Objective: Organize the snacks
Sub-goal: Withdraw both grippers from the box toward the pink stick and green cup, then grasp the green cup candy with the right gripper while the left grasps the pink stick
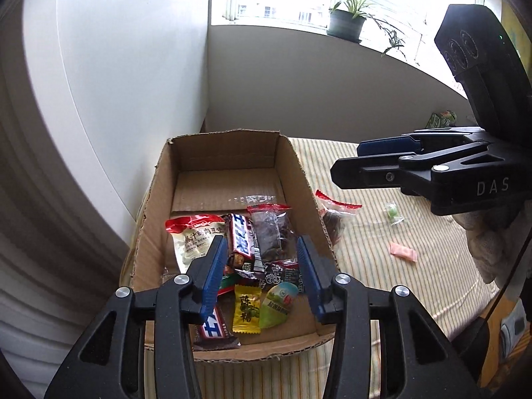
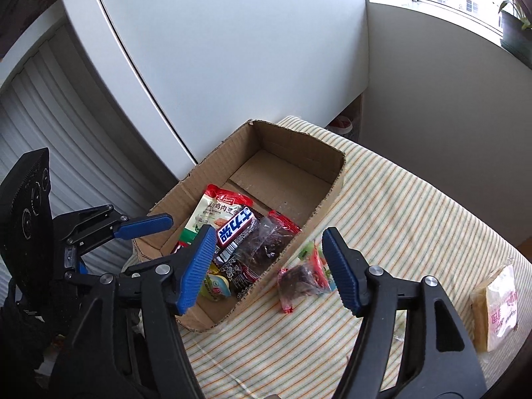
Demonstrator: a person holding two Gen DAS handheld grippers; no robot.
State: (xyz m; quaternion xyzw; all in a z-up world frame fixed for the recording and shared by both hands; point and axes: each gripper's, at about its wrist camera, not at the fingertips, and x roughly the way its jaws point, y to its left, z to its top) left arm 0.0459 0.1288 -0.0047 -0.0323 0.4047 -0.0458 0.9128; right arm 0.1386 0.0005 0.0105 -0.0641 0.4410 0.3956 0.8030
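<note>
An open cardboard box stands on a striped tablecloth and holds several wrapped snacks, among them a Snickers bar and a clear pack of dark fruit. My left gripper is open and empty, low over the snacks in the box. My right gripper is open and empty above the box's right wall, over a red-edged dark snack pack that lies on the cloth beside the box. The right gripper shows in the left wrist view.
On the cloth lie a green candy, a pink candy and a pale wrapped cake at the right edge. Green packs sit at the far side. A white cabinet stands behind the box, with potted plants on the sill.
</note>
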